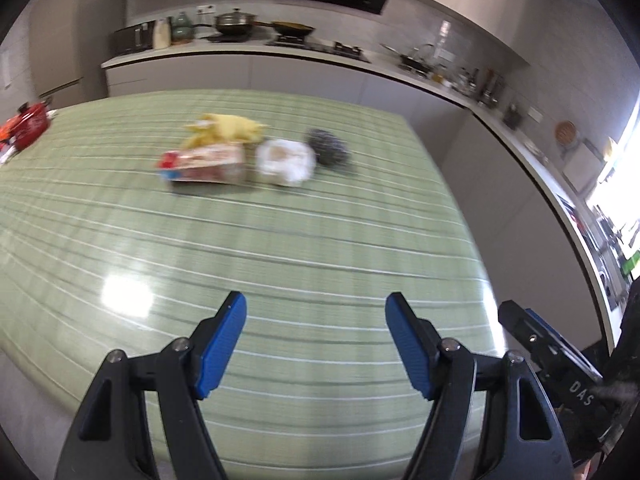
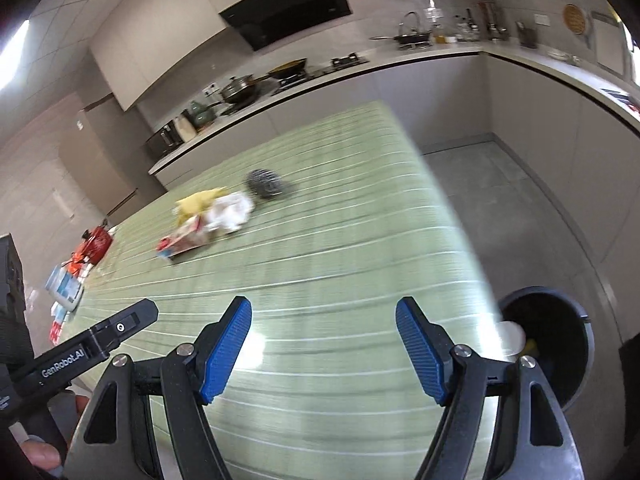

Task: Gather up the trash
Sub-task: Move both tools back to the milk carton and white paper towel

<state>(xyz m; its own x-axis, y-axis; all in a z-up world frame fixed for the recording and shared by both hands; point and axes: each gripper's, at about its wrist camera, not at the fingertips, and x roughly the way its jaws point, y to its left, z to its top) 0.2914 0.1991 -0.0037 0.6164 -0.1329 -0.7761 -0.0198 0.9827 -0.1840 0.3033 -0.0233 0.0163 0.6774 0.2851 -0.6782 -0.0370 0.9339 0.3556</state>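
While both claws hang above the near edge of the tabletop, here's how it reads:

Left gripper: released, blue ribbed pads spread wide, nothing but striped cloth between them.

Right gripper: released too, empty, over the near right part of the tabletop, beside the bin.

Trash cluster: bunched well apart from both claws, toward the far middle of the tabletop. A flattened red-and-white carton lies in front, crumpled yellow wrapper just behind it, white wadded paper touching its right end.

Steel scourer: a dark, wiry ball just right of the white wad; whether it counts as trash, I can't tell.

Bin: round, dark, on the floor off the tabletop's near right corner, something pale already inside.

Surface: green striped covering, glossy, throwing glare near the grippers.

Risk one: that slick covering looks likely to let the light carton skate away if a pad nudges it before closing.

Risk two: the pieces touch, so a grab at one may drag or scatter its neighbours.

Risk three: soft, springy paper may slip from a shallow pinch on the way to the bin.

Risk four: both claws converging on one tight cluster could clash.
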